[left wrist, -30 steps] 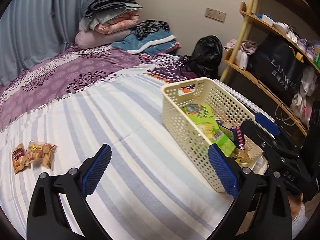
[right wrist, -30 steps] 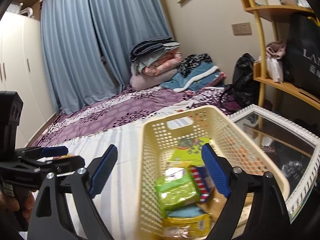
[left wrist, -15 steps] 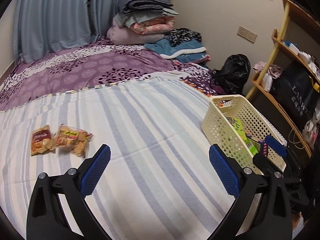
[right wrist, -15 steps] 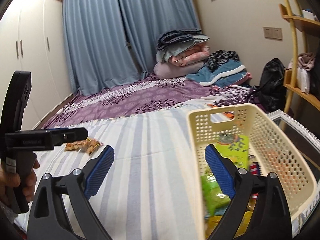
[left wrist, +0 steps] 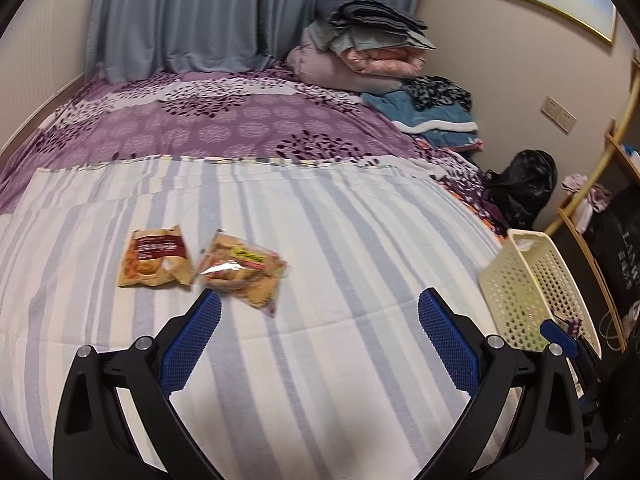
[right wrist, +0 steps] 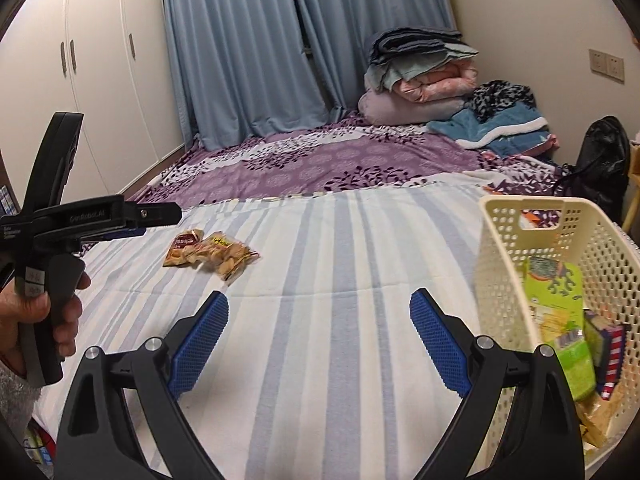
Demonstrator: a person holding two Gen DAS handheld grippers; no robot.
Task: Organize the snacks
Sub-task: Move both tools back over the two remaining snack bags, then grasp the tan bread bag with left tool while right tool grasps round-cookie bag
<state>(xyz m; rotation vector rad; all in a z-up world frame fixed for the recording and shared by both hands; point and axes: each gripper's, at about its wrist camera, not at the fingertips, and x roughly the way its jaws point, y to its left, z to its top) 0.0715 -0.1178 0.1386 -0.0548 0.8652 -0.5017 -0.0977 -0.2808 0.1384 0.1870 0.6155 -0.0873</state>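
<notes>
The left gripper [right wrist: 132,222] body reads "GenRobot.AI"; a black bag [left wrist: 624,256] shows "LA".

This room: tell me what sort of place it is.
Most likely a home bedroom: a bed with a purple floral cover, folded quilts stacked at its far end, and a white wardrobe beside blue curtains.

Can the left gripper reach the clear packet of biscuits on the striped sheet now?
Probably yes. The left gripper is open, and only bare striped sheet lies between it and the clear biscuit packet, slightly to its left.

Cream basket [right wrist: 496,248], blue-striped sheet [right wrist: 320,264]
</notes>
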